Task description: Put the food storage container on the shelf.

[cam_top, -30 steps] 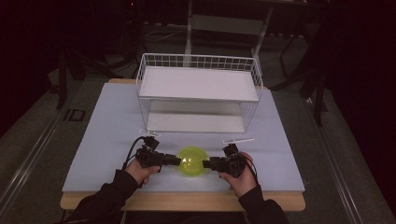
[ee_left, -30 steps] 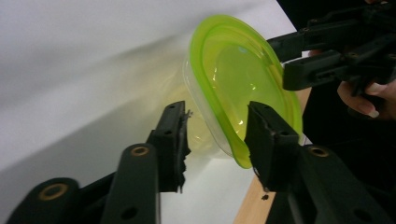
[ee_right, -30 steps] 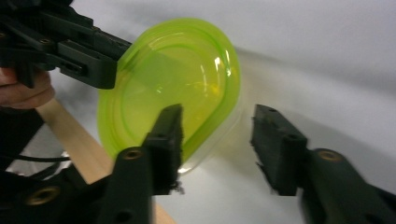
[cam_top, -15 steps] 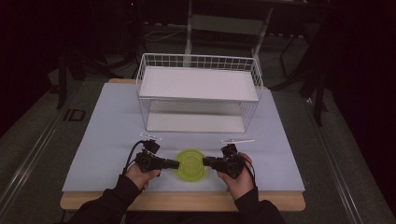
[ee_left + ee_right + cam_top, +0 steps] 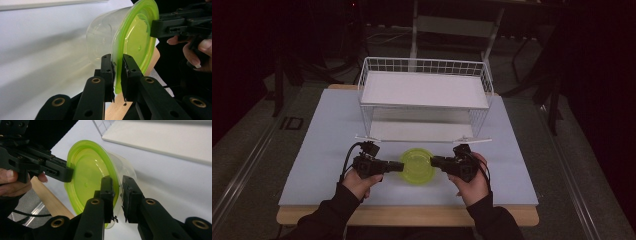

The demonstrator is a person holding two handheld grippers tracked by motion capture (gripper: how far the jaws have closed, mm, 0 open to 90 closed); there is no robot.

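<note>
A: Where is the container (image 5: 417, 167) seen?

B: In the high view it is found near the front edge of the table (image 5: 312, 145), in front of the white wire basket (image 5: 424, 87) and well apart from it, between the two grippers.

A: How is it gripped?

B: The left gripper (image 5: 400, 167) is closed on the left rim of the green lid (image 5: 136, 42), and the right gripper (image 5: 435, 161) is closed on the opposite rim. In the left gripper view the lid's edge is pinched between the two black pads. In the right gripper view the rim is likewise clamped between the jaws. The right jaws have just been closing, with the rim between them.

A: Which way is the container pointed?

B: In the high view the lid is faced upward, towards the camera, and the clear tub (image 5: 105, 35) is hidden beneath it. The outline is round, so no long axis can be named across the lid; the tub's depth is run downward from the lid towards the table. Whether the base is touching the table cannot be told.

A: And in the gripper views?

B: The lid is seen edge-on and tilted, because the cameras are turned with the hands.
</note>
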